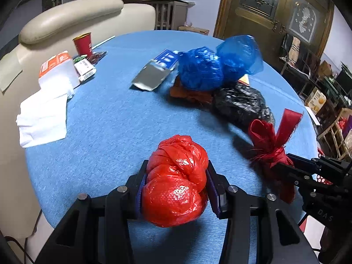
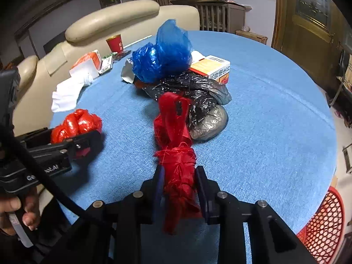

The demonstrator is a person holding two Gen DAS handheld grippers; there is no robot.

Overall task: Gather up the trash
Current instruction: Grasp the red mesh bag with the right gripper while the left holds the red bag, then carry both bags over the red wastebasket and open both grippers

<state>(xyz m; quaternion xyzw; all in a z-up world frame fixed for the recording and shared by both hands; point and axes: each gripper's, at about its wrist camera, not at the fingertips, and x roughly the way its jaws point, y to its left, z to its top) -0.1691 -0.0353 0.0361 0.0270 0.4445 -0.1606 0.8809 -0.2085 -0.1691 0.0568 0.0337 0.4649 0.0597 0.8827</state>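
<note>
the left claw [image 1: 176, 187] is closed tight on a glossy, crumpled red plastic bag [image 1: 176, 180], held just above the blue cloth table [image 1: 110, 121]. the right claw [image 2: 179, 189] pinches a frayed, knotted red mesh bundle [image 2: 176, 154] near crinkled black and blue bags [image 2: 162, 55]. only the right view shows a red lattice basket [image 2: 323, 226] past the table edge and a printed carton [image 2: 211, 67] behind the pile.

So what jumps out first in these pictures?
Two red bundles, each clamped in a black tool: a shiny red bag in the left tool, a frayed red mesh in the right tool. Behind them on the blue table sits a heap of blue bags over a black bag.
</note>
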